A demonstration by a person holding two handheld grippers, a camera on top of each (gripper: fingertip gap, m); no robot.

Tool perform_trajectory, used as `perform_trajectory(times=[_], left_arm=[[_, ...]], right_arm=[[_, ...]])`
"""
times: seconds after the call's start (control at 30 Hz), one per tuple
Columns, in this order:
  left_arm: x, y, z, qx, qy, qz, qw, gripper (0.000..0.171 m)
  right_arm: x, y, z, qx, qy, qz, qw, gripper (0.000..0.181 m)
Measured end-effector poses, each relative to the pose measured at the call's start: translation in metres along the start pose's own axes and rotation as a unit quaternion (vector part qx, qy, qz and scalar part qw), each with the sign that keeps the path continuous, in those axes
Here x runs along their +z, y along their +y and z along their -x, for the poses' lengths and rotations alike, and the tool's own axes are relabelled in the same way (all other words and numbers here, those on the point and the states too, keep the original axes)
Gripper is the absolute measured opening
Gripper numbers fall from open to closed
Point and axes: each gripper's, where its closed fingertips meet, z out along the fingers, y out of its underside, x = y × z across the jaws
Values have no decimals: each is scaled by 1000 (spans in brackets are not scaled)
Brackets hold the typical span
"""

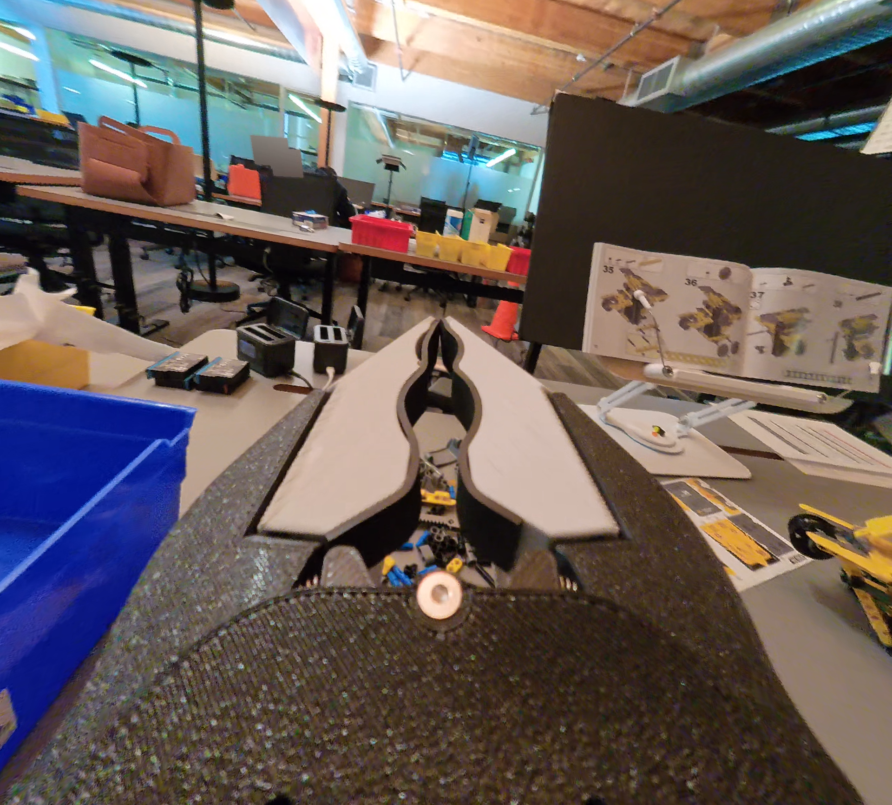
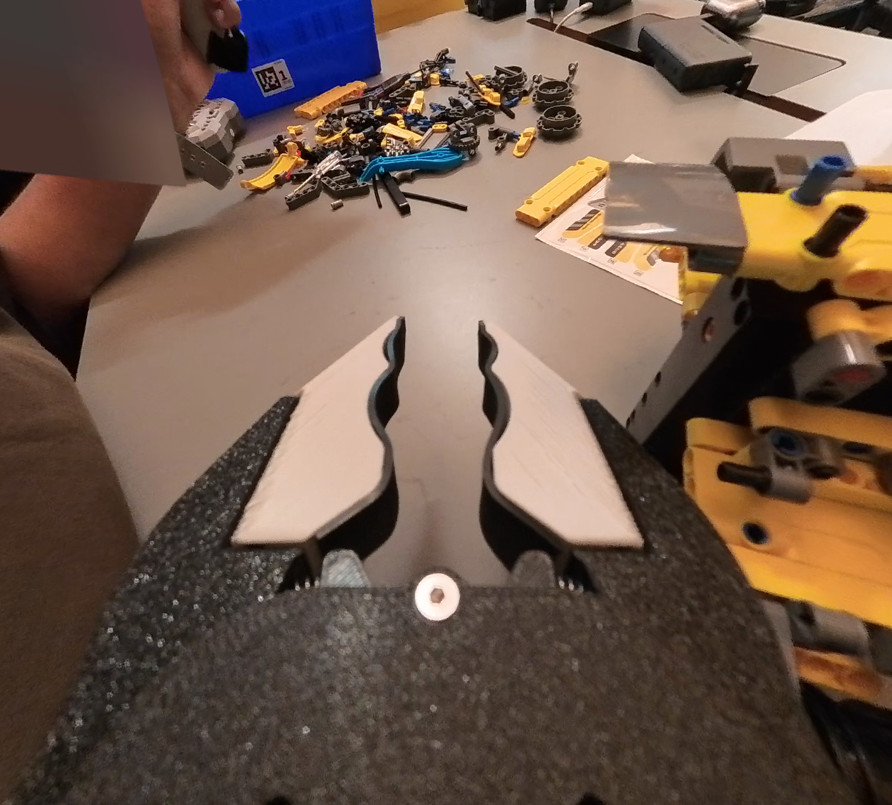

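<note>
- In the left wrist view the left gripper (image 1: 440, 323) fills the foreground, its grey-faced fingers (image 1: 357, 444) meeting at the tips, with nothing seen clamped between them.
- Through the wavy gap behind those tips shows a scatter of small building pieces (image 1: 434, 540), blue, yellow and black, lying on the grey table (image 1: 231, 424) below.
- At 9 o'clock of that gripper stands a blue bin (image 1: 87, 492), close beside it.
- At 3 o'clock, an open instruction booklet (image 1: 738, 313) rests on a white stand (image 1: 675, 419), before a dark partition (image 1: 700, 202).
- At 4 o'clock, a yellow model vehicle (image 1: 859, 559) sits partly on a printed sheet (image 1: 724, 526).
- At 11 o'clock, black battery chargers (image 1: 289, 342) stand near the table's far edge.
- In the right wrist view the right gripper (image 2: 440, 337) is spread apart, empty, hovering over bare table (image 2: 338, 275).
- At 3 o'clock, just beside its right finger, is the yellow model vehicle (image 2: 791, 395); whether they touch cannot be told.
- At 12 o'clock, well apart, lies the pile of loose pieces (image 2: 410, 134), with black wheels (image 2: 557, 108) at its right edge and a long yellow panel (image 2: 560, 192) nearer.
- At 11 o'clock, a hand (image 2: 193, 23) holds the other gripper before the blue bin (image 2: 313, 33).
</note>
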Motion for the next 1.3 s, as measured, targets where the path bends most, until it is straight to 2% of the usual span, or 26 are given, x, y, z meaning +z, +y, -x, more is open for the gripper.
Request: perform_trajectory(times=[0.63, 1.3], left_arm=[[0, -2, 7, 52, -32, 5, 998, 0], [8, 14, -8, 23, 13, 32, 999, 5]], right_arm=[[0, 0, -2, 4, 3, 2, 1000, 31], [1, 1, -4, 13, 1, 3, 1000, 31]])
